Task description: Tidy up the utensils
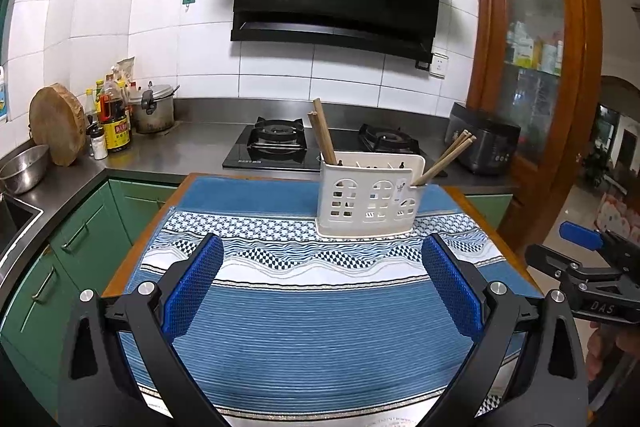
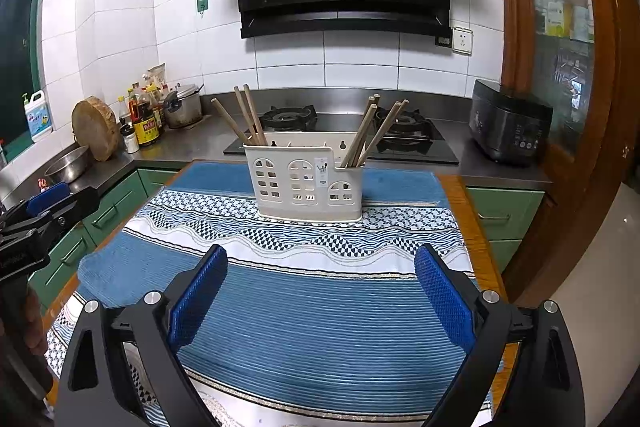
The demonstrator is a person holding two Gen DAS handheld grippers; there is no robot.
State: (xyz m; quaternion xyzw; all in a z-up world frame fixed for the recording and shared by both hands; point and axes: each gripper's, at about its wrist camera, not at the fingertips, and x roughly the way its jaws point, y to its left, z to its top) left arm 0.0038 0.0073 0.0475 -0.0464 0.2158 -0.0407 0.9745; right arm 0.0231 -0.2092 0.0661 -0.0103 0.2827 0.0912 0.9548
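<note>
A white plastic utensil holder [image 1: 370,201] [image 2: 306,183] with arched cut-outs stands upright at the far end of the blue patterned cloth [image 1: 312,307] [image 2: 320,299]. Wooden chopsticks lean out of its left compartment [image 1: 322,133] [image 2: 244,117] and its right compartment [image 1: 444,159] [image 2: 378,129]. My left gripper [image 1: 322,283] hovers open over the near part of the cloth, nothing between its blue pads. My right gripper [image 2: 320,291] is open too, equally short of the holder. Each one shows at the edge of the other's view, the right gripper [image 1: 592,267] and the left gripper [image 2: 36,219].
The cloth covers a wooden table [image 2: 460,211] set against a steel counter with a two-burner gas hob [image 2: 344,133]. A dark rice cooker [image 2: 510,123] sits at the right. Bottles [image 1: 114,123], a pot, a round chopping board [image 1: 58,127] and a steel bowl [image 1: 24,169] are at the left.
</note>
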